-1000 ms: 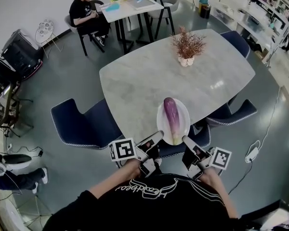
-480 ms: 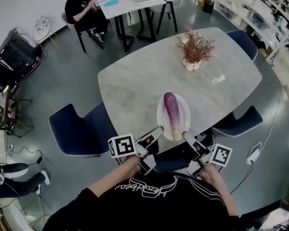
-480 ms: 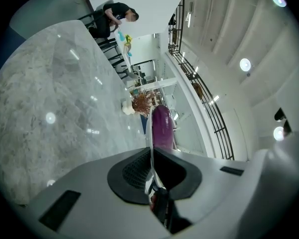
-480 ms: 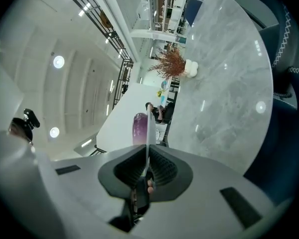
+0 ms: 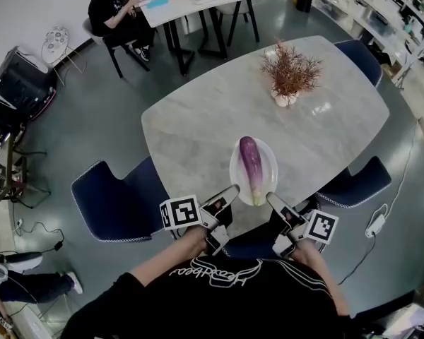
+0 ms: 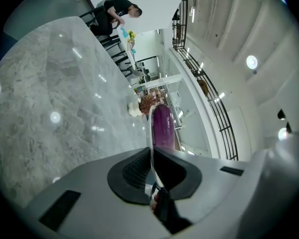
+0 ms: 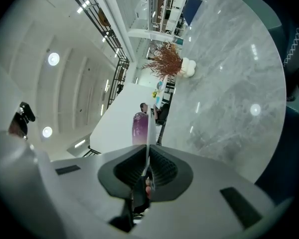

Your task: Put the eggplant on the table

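Observation:
A purple eggplant (image 5: 251, 167) lies lengthwise on a white plate (image 5: 272, 162) held over the near edge of the grey marble table (image 5: 212, 111). My left gripper (image 5: 234, 191) is shut on the plate's near left rim. On the near right rim, my right gripper (image 5: 270, 198) is shut too. In the left gripper view the plate's edge (image 6: 150, 128) runs between the pads, with the eggplant (image 6: 162, 126) beyond. The right gripper view shows the same thin rim (image 7: 147, 151) pinched, with the eggplant (image 7: 140, 128) above it.
A potted dried plant (image 5: 290, 73) stands far right on the table. Blue chairs sit at the near left (image 5: 120, 196), near right (image 5: 353, 182) and far right (image 5: 357, 51). A person (image 5: 113, 13) sits at a smaller table beyond. A power strip (image 5: 374, 224) lies on the floor.
Both grippers have carried the plate with the eggplant forward together, a little further over the table's near edge. Both grips are unchanged.

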`<state>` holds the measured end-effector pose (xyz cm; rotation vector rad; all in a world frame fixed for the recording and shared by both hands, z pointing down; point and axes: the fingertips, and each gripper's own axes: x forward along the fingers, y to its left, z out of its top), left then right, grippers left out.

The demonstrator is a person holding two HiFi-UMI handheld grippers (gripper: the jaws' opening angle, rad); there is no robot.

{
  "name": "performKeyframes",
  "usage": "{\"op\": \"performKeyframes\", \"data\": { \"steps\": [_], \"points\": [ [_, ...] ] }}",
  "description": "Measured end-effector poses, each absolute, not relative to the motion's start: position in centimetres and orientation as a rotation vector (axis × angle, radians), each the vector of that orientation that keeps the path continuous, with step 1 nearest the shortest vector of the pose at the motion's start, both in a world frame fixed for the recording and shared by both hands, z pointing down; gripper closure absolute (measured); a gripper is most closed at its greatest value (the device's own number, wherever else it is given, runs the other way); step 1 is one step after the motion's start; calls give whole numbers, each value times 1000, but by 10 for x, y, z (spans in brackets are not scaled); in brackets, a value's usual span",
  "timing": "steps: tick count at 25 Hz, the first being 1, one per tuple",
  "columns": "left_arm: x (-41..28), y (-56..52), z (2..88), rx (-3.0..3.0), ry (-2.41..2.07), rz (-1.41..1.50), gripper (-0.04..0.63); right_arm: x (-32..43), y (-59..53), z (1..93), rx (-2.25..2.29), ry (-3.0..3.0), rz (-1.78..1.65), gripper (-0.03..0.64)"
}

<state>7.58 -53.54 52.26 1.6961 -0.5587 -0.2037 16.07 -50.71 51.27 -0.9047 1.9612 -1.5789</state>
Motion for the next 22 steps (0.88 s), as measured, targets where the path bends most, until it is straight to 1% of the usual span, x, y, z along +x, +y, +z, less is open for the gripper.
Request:
{"op": "performKeyframes", "data": {
  "steps": [22],
  "points": [
    [84,-596,611,1620,-653,-125,569,169,-573,601,-1049,1930,-1731,598]
  ]
}}
